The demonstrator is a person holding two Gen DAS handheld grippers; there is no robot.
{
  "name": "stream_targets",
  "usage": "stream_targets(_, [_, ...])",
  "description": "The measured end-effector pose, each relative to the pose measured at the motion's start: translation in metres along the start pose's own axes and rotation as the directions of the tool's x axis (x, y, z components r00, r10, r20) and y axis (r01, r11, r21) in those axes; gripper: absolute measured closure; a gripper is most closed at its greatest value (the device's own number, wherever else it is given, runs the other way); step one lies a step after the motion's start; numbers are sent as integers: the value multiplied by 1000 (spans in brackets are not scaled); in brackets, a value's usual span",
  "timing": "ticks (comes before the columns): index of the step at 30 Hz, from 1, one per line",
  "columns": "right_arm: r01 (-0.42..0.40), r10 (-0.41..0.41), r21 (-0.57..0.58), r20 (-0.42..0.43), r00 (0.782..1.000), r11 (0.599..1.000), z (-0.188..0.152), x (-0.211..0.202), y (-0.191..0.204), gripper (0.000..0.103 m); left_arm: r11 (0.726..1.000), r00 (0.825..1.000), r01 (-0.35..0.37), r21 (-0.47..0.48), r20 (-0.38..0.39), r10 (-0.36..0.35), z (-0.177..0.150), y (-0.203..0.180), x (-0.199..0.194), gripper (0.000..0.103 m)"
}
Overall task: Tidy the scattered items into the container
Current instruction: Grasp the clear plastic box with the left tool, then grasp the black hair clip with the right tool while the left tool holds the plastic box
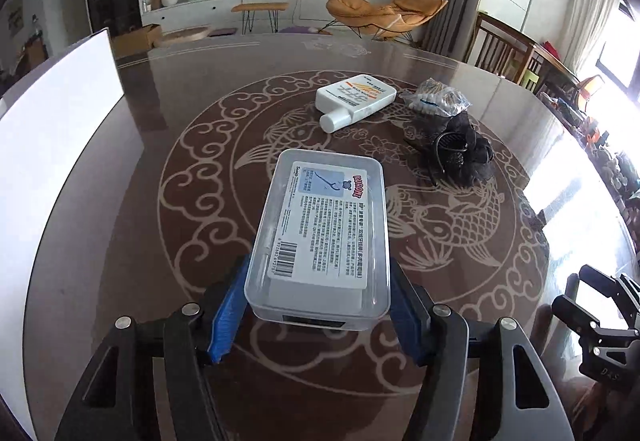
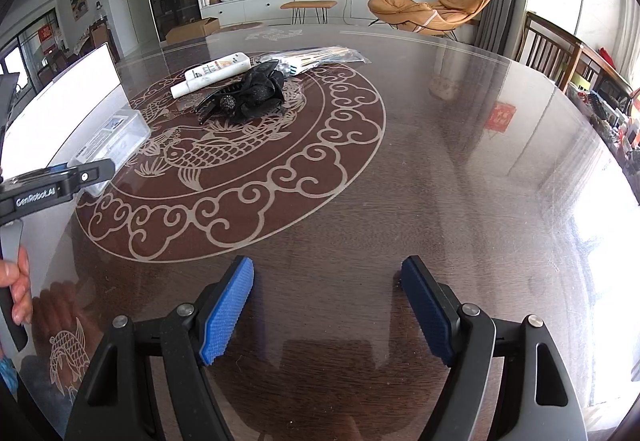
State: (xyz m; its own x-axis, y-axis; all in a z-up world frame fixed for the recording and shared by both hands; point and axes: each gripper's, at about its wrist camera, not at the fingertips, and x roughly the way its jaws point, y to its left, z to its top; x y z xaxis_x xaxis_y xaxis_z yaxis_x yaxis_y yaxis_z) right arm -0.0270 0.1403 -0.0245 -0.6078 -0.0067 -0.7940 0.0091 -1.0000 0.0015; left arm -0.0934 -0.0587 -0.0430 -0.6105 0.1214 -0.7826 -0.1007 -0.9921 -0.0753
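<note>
Gripping the clear box (image 1: pixel 320 233) only at its near end, left gripper (image 1: pixel 318 305) half closed, blue pads pressed against both side walls; likely to tip or slip out if lifted fast, with most of the box beyond the pads. Right gripper (image 2: pixel 326 311) spread wide above bare table (image 2: pixel 440 161), holding nothing. Farther off, near the table's middle and well apart from the box: black hair clip (image 1: pixel 456 155), white bottle (image 1: pixel 354 101), bag of cotton swabs (image 1: pixel 434 99). Container not clearly identifiable.

Black left gripper (image 1: pixel 318 305) and right gripper (image 2: pixel 328 311), ribbed blue pads (image 2: pixel 226 315), silver screws, white "GenRobot.AI" lettering.
</note>
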Motion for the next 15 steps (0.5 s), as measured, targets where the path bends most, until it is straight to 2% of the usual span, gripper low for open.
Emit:
stream_targets(2, [-9, 9, 1, 1, 1000, 1000, 1, 0, 0, 23, 999, 999, -39, -23, 0, 39, -9, 3, -5, 38])
stream_targets(4, [-149, 148, 6, 15, 989, 989, 12, 5, 0, 23, 999, 999, -33, -33, -7, 33, -12, 4, -3, 23])
stream_targets(5, [-212, 212, 25, 0, 977, 977, 25, 11, 0, 23, 999, 999, -31, -37, -17, 30, -10, 3, 0, 6])
stream_targets(6, [-251, 252, 61, -9, 968, 966, 39, 18, -1, 23, 999, 999, -29, -36, -23, 28, -8, 1, 3, 1])
stream_targets(8, [-311, 315, 157, 5, 949, 937, 75, 34, -4, 23, 998, 998, -54, -17, -36, 53, -5, -6, 7, 0])
stream_targets(10, [-315, 323, 244, 8, 946, 917, 110, 55, -5, 23, 996, 995, -91, 17, -48, 92, -5, -13, 10, 0])
stream_targets(12, [-289, 304, 296, -4, 953, 910, 138, 77, 1, 23, 996, 995, -87, 16, -50, 87, -5, -12, 9, 0])
stream_targets(15, [-232, 263, 292, -73, 962, 928, 157, 107, 20, 23, 996, 995, -87, 16, -49, 88, -6, -11, 9, 0])
